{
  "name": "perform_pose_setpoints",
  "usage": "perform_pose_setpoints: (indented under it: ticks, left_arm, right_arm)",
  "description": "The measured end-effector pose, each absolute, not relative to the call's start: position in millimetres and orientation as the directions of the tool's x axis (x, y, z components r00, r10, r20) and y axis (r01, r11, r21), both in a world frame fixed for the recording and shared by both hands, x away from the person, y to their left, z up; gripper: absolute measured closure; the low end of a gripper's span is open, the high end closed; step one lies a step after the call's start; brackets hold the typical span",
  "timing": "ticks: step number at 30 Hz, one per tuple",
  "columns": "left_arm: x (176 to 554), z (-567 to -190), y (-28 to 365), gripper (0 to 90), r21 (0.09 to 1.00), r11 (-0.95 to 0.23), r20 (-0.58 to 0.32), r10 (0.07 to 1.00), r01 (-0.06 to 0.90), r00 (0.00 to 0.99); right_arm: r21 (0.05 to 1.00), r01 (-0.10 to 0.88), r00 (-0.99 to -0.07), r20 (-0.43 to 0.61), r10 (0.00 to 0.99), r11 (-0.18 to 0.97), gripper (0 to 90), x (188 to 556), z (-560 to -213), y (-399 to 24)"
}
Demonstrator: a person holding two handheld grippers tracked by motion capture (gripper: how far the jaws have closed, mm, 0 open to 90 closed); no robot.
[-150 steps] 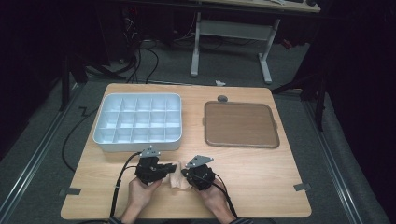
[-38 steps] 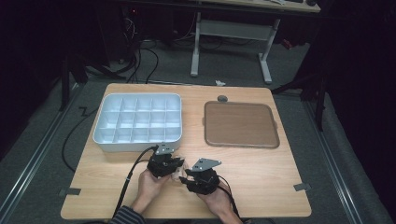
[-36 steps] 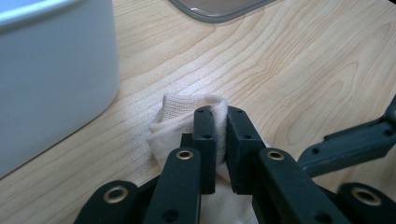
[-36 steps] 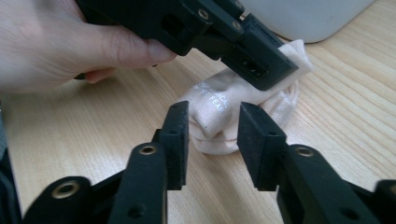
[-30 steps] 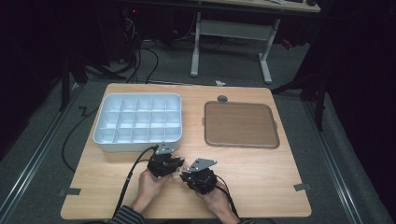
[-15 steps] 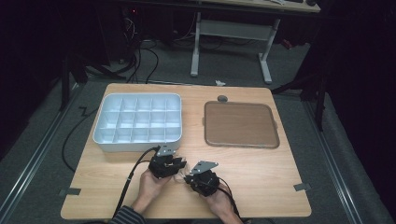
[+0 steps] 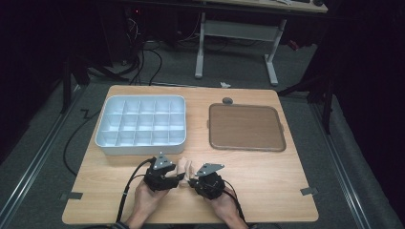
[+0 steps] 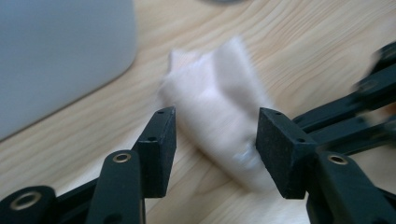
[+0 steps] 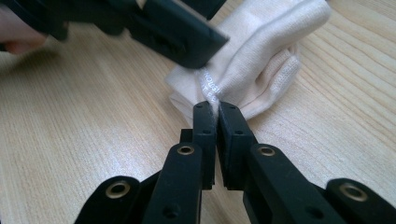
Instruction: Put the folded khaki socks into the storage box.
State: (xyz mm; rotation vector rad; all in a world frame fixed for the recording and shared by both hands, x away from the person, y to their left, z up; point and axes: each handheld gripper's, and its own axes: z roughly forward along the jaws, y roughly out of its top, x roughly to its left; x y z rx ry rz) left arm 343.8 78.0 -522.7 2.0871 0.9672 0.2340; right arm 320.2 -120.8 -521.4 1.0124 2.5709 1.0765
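cloths: one cream cloth (image 9: 252, 70), bunched on the table just in front of the white tray (image 7: 141, 125)
trays: two, one white with many boxes, one brown tray (image 7: 246, 128)
left gripper (image 8: 215, 135): jaws just opening, cloth loose between them
right gripper (image 9: 216, 116): pinching the cloth's edge
surface: light wooden table (image 7: 286, 181)
room: dark, grey floor

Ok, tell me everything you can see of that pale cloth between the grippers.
The cloth is a small cream knitted piece, soft and bunched into folds, with a stitched hem and faint printed lettering. It lies on the wooden table near the front edge, just in front of the white compartment tray. The right gripper pinches one edge. The left gripper straddles it; its jaws have just been opening and stand clear of the fabric.
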Motion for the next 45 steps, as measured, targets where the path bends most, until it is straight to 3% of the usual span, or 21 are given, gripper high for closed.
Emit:
perform_pose_setpoints:
  ticks: [1, 3, 6, 12, 16, 26, 29, 45]
  left_arm:
    - [342, -526, 73, 48.9, 0.748, -0.318, -0.204, 0.724, 0.582, 0.658]
    - [346, -522, 75, 49.0, 0.722, -0.394, -0.144, 0.718, 0.568, 0.681]
    - [345, -519, 74, 49.0, 0.721, -0.413, -0.119, 0.717, 0.556, 0.687]
    - [347, -519, 84, 41.0, 0.733, -0.341, -0.204, 0.715, 0.588, 0.669]
    - [347, -516, 86, 37.7, 0.745, -0.324, -0.209, 0.717, 0.583, 0.665]
    - [353, -516, 77, 31.3, 0.735, -0.296, -0.248, 0.720, 0.610, 0.648]
    - [359, -521, 72, 35.2, 0.705, -0.339, -0.214, 0.736, 0.623, 0.642]
    - [366, -518, 66, 34.0, 0.714, -0.282, -0.279, 0.726, 0.641, 0.629]
  right_arm:
    - [0.685, 0.522, -0.755, 0.092, 0.650, 0.509, 85.8, 320, -522, -121]
    - [0.685, 0.519, -0.754, 0.084, 0.652, 0.512, 85.3, 321, -522, -121]
    - [0.691, 0.521, -0.748, 0.086, 0.659, 0.502, 80.9, 320, -522, -121]
    - [0.701, 0.519, -0.742, 0.085, 0.665, 0.490, 73.3, 318, -521, -122]
    - [0.717, 0.514, -0.739, 0.091, 0.668, 0.471, 66.9, 315, -518, -123]
    - [0.766, 0.503, -0.710, 0.101, 0.697, 0.401, 61.9, 304, -511, -148]
    - [0.775, 0.511, -0.685, 0.105, 0.721, 0.373, 61.9, 302, -509, -161]
    - [0.775, 0.574, -0.481, 0.058, 0.875, 0.265, 58.4, 306, -516, -231]
